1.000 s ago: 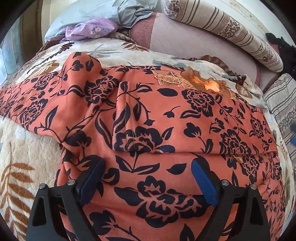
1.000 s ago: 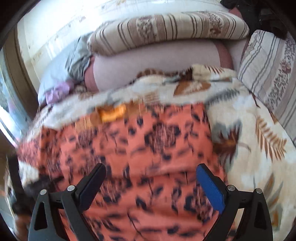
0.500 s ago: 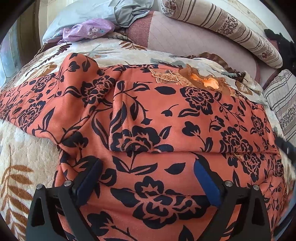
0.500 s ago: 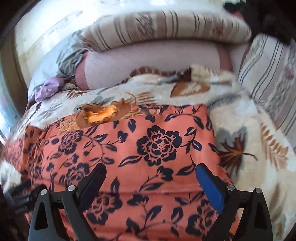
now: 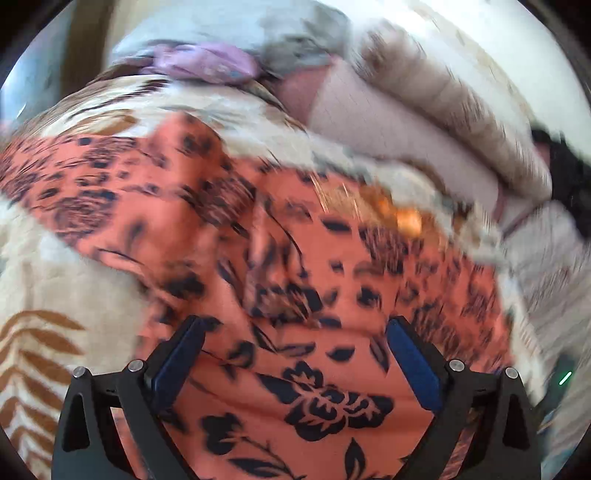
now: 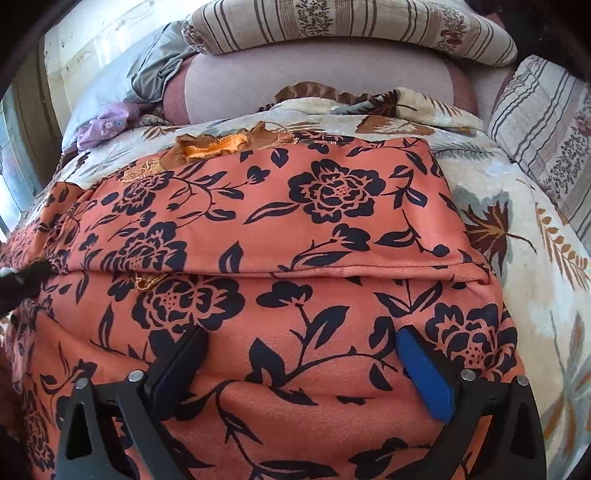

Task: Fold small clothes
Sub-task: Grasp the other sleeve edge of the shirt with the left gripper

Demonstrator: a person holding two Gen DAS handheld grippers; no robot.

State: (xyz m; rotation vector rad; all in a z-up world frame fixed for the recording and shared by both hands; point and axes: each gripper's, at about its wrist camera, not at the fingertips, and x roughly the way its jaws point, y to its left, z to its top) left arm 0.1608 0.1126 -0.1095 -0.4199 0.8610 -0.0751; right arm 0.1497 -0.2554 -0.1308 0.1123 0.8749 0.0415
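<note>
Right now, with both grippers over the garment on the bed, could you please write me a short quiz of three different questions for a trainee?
1. True or false: the right gripper is shut on the orange garment with black flowers.
2. In the right wrist view, what lies on the far side of the garment? A) a wooden chair B) a striped beige pillow on a pink cushion C) a metal basket
3. Fill in: the garment lies on a cream blanket printed with brown ____.

Key: 1 false, its fingers stand apart, as do those of the left gripper; 2 B; 3 leaves.
</note>
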